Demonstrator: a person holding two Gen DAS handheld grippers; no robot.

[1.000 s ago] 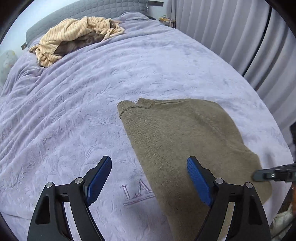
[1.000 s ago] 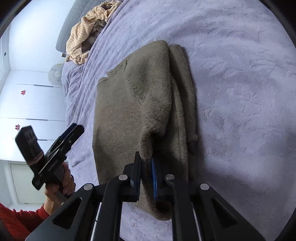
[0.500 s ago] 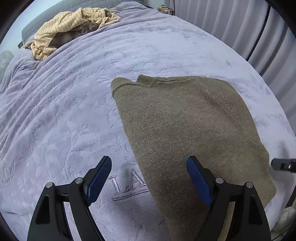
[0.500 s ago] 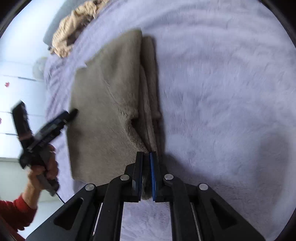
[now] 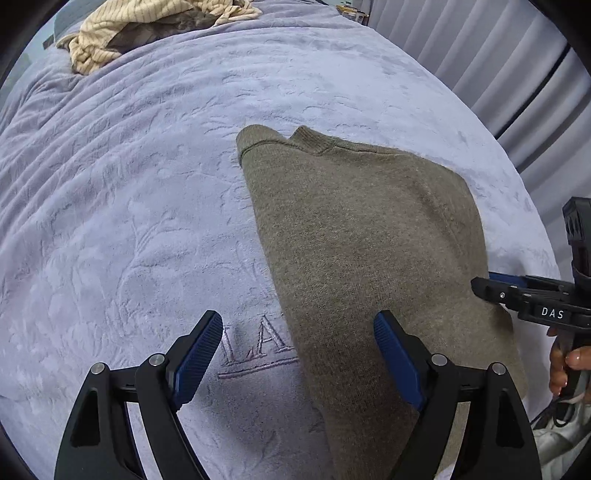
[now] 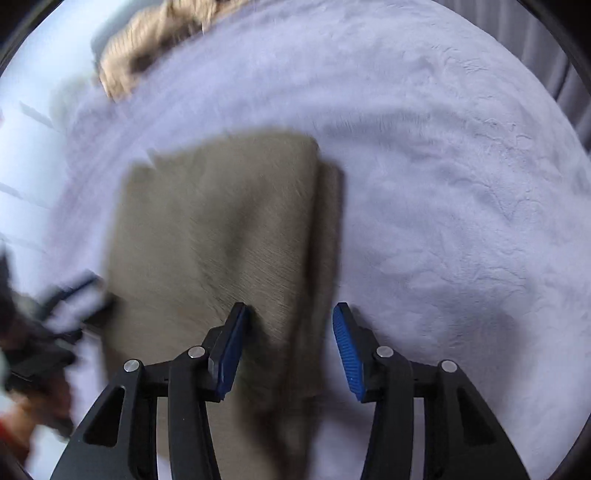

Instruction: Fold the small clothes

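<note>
An olive-brown knitted sweater [image 5: 362, 236] lies folded lengthwise on the lavender bedspread [image 5: 129, 192]. My left gripper [image 5: 299, 354] is open and empty, hovering above the sweater's left edge. My right gripper [image 6: 288, 350] is open over the sweater's [image 6: 221, 229] folded right edge, its jaws apart and holding nothing. The right wrist view is blurred by motion. The right gripper also shows in the left wrist view [image 5: 495, 288] at the sweater's right side.
A heap of striped cream and dark clothes [image 5: 147, 26] lies at the far end of the bed. Grey curtains [image 5: 498, 66] hang along the right side. Embroidered letters [image 5: 258, 343] mark the bedspread beside the sweater.
My right gripper let go of the sweater's folded edge, opened, and swung round over it. My left gripper stayed open and moved slightly forward.
</note>
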